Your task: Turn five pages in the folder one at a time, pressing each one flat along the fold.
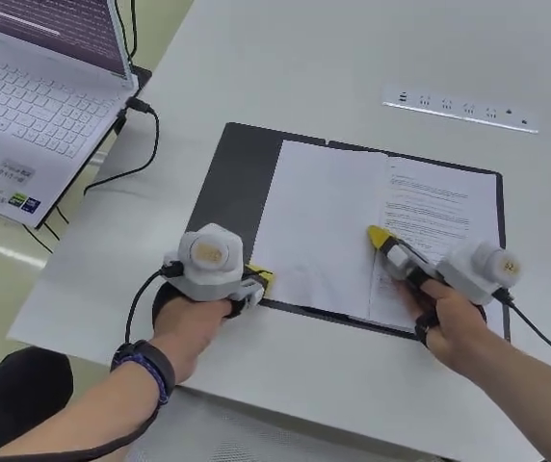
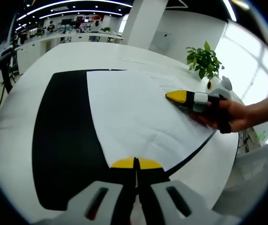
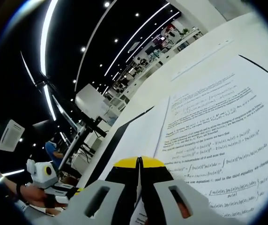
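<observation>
Folder (image 1: 237, 183) open, R tongs (image 1: 380, 237) on fold

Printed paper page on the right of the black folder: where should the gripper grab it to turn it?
Probably its loose outer edge, coming in from the right. The printed white page lies flat in the black folder and seems held at the middle fold, where the right gripper rests, so only that outer edge can lift.
</observation>
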`<move>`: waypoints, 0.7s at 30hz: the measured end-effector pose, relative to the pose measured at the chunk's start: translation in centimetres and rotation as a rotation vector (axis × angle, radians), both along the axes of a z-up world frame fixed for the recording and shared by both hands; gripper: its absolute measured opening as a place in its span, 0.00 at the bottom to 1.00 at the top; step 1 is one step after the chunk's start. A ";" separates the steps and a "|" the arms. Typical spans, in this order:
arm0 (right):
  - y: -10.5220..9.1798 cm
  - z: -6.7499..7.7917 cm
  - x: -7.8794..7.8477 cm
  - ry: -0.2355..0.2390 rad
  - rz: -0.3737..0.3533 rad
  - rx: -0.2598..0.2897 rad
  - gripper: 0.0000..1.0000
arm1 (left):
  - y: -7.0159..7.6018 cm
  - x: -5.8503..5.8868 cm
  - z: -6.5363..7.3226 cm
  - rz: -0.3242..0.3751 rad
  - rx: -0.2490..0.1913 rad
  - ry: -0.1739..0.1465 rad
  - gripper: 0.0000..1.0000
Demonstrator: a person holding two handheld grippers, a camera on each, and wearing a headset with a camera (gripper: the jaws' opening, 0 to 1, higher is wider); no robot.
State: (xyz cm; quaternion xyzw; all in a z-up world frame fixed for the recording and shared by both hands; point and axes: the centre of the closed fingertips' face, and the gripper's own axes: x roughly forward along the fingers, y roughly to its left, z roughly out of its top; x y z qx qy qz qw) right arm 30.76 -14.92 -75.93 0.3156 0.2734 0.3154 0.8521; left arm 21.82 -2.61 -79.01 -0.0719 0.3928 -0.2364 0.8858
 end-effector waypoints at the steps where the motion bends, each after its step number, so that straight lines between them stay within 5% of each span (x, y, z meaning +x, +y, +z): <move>1: 0.0 0.0 -0.3 0.003 0.001 0.002 0.00 | 0.0 0.0 0.0 0.001 0.000 0.000 0.00; 21: -1.0 -1.5 -4.2 0.026 0.092 -0.009 0.00 | -0.1 0.1 -0.1 -0.005 0.002 -0.012 0.00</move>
